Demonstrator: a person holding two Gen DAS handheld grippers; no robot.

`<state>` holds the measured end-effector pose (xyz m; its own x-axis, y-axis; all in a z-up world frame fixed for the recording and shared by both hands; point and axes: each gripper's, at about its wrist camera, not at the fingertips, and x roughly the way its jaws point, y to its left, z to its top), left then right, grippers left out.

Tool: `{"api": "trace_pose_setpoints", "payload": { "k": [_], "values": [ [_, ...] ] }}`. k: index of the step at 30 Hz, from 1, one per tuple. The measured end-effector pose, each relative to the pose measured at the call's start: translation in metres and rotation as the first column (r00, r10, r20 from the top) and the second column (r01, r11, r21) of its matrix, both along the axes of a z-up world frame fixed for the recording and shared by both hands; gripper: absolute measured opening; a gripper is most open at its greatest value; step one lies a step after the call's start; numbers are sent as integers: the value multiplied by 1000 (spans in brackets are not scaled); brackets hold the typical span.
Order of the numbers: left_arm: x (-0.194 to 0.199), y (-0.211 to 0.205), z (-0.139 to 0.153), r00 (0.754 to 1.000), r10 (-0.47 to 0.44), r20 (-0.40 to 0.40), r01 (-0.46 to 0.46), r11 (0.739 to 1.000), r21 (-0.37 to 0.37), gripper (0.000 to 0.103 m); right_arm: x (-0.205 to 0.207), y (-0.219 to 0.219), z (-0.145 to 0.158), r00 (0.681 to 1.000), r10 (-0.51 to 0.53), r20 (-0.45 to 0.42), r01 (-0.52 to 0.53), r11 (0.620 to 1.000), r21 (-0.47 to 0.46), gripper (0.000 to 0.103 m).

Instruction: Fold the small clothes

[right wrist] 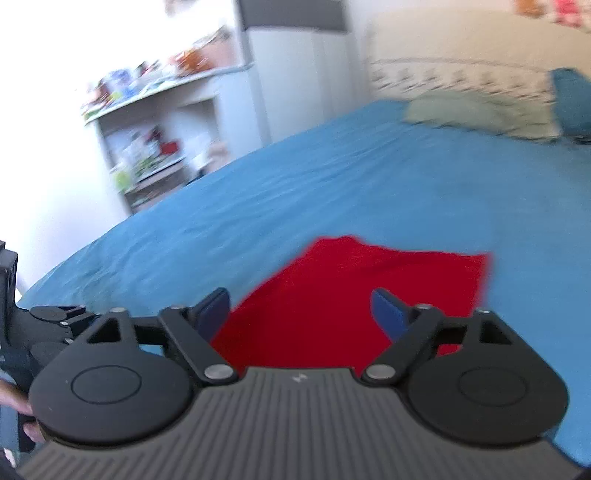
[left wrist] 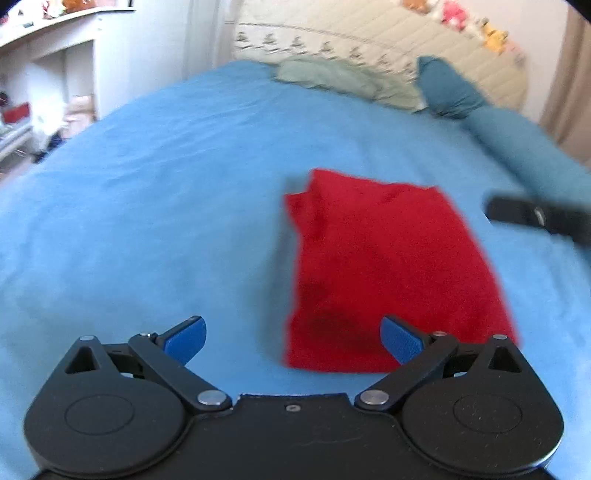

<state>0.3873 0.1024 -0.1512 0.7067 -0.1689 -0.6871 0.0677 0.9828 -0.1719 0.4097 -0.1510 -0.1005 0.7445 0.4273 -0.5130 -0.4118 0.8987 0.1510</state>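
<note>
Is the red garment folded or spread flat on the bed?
Folded: the red garment lies as a compact rectangle on the blue bedsheet, with layered edges showing at its far left corner. Neither gripper holds it.

We see both pictures smeared by blur. The red cloth (right wrist: 354, 295) has its near edge hidden behind the right gripper (right wrist: 299, 314). The shelf (right wrist: 147, 122) things are too fuzzy to name. The toys (left wrist: 476, 22) up high are just blobs. The right gripper's body is cut off by the left wrist view's edge.
</note>
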Motion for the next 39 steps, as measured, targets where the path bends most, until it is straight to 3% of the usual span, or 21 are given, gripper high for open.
{"api": "trace_pose_setpoints", "payload": {
  "k": [4,8,12,14,16,17,23,26,29,31,33,36,39],
  "values": [
    [7,-18,-2,999,-48,1,48,996,-69,102,-37,-35,-36,992,-114,-60,112,993,-35,103],
    [14,-25,-10,1000,-16,-14,16,999,-52,101,-53,-32,-76,980,-167,-110,157,983,-91,101],
    [19,-25,-17,1000,13,-25,-14,999,-29,101,-50,-18,-95,975,-197,-106,179,971,-157,85],
    [21,-23,-20,999,24,-30,-25,999,-33,101,-43,-11,-101,971,-222,-87,203,961,-187,72],
    [22,-20,-21,999,37,-29,-37,999,-29,101,-39,-7,-100,967,-246,-66,235,961,-145,42],
    [22,-19,-23,999,45,-31,-46,999,-24,101,-42,-10,-97,963,-263,-62,254,960,-117,34],
    [21,-4,-41,991,108,-81,-105,994,38,101,-47,-22,-115,936,-334,-116,326,942,-78,32],
    [20,-7,-45,993,88,-75,-81,992,96,101,-45,-19,-113,944,-315,-100,306,947,-99,33],
    [19,-11,-47,994,87,-67,-78,989,130,101,-49,-24,-106,953,-282,-115,274,958,-81,42],
    [18,-10,-40,994,81,-77,-71,989,131,100,-57,-31,-98,959,-258,-116,250,965,-79,59],
    [14,-8,-27,994,82,-73,-73,989,127,100,-67,-40,-85,965,-236,-117,229,970,-77,69],
    [14,-8,5,998,46,-34,-41,992,117,103,-69,-54,-57,973,-197,-122,193,980,-41,103],
    [37,-5,30,998,-21,-52,25,997,75,103,-48,-71,-27,976,-167,-140,169,986,4,103]
  ]
}}
